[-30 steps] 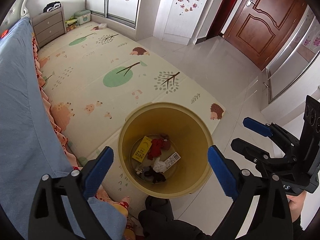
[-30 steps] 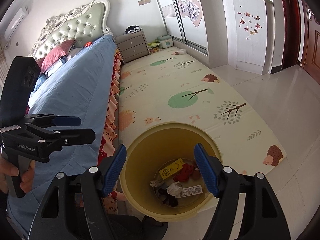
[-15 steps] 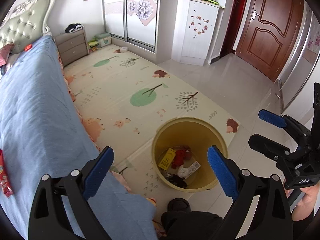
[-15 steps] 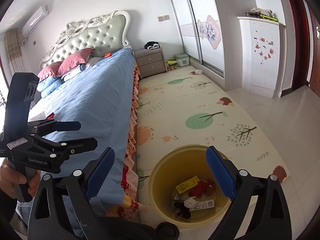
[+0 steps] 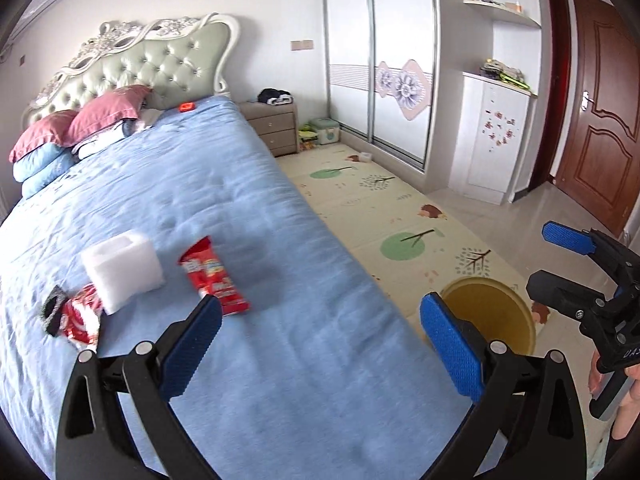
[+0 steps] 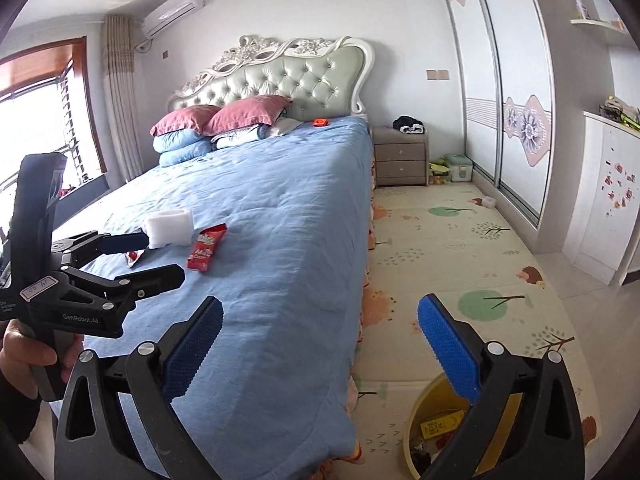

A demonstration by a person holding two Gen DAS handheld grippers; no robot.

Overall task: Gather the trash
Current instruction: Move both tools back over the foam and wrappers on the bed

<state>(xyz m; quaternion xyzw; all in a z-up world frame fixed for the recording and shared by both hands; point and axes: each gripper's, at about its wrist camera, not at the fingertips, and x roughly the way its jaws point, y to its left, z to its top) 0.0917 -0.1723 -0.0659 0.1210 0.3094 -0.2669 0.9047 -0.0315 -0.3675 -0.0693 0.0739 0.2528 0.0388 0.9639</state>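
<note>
Both sets of jaws have just been opening and now stand as wide as they go, with nothing between them: the left gripper [image 5: 320, 332] hangs over the near part of the bed [image 5: 304, 344], and the right gripper [image 6: 320, 336] points along the bed's right edge. Beyond the left jaws, toward the bed's left side, lie a red snack wrapper [image 5: 212, 276], a white foam block [image 5: 124, 270] just beside it, and a crumpled red-and-white wrapper [image 5: 82, 316] touching the block's near corner, with a small dark scrap [image 5: 52, 308] at its left. The yellow bin [image 5: 488, 316] stands on the play mat [image 5: 400, 216] off the bed's right edge, some litter already in it. The step in hand looks like the reach for more trash; next, I judge, one pair of jaws should drop over the nearest wrapper, lying flat on soft bedding, and pinch low without gathering the cover.
</note>
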